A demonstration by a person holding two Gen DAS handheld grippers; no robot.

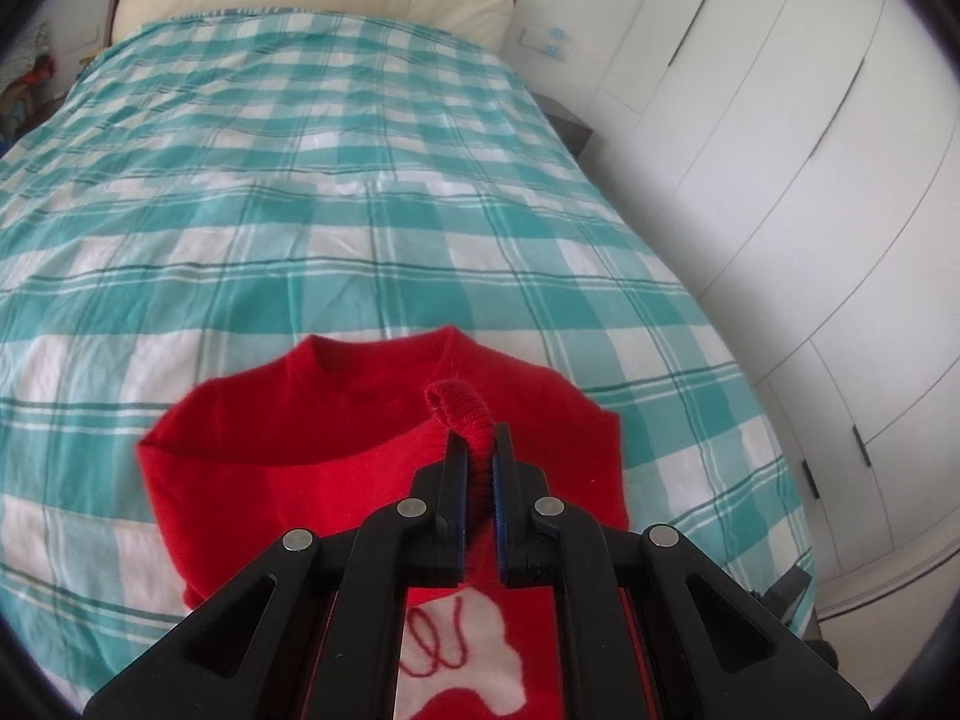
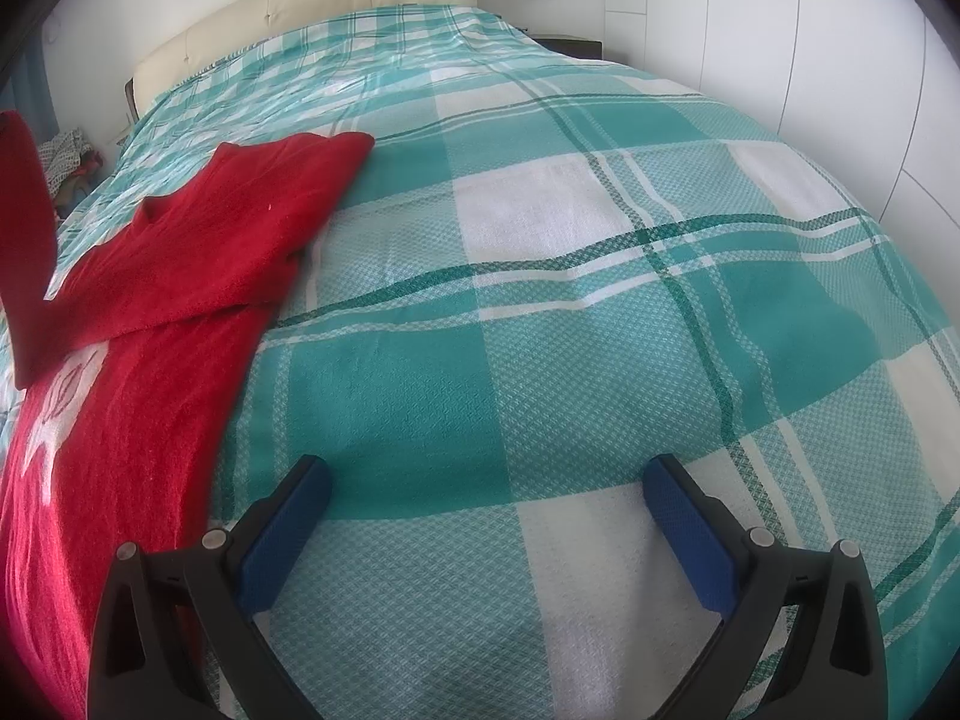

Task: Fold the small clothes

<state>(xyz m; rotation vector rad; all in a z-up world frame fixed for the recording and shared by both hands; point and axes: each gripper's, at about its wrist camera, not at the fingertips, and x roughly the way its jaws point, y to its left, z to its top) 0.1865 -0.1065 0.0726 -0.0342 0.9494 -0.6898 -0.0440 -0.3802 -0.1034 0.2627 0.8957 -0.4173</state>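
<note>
Left wrist view shows the left tool (image 1: 480, 468) pinching a ribbed cuff (image 1: 462, 408) of the red sweater (image 1: 252, 480), which lies on the checked bedspread (image 1: 360, 210) near the foot of the bed, its sleeve lifted over the chest, so the step in hand looks like folding that sleeve across the body. Next, I judge, the cuff must be carried across, laid flat and let go. Only the right wrist view shows the right tool (image 2: 486, 516), spread wide and empty above bare bedspread beside the sweater's edge, and the other sleeve (image 2: 258, 192) lying folded over the body.
</note>
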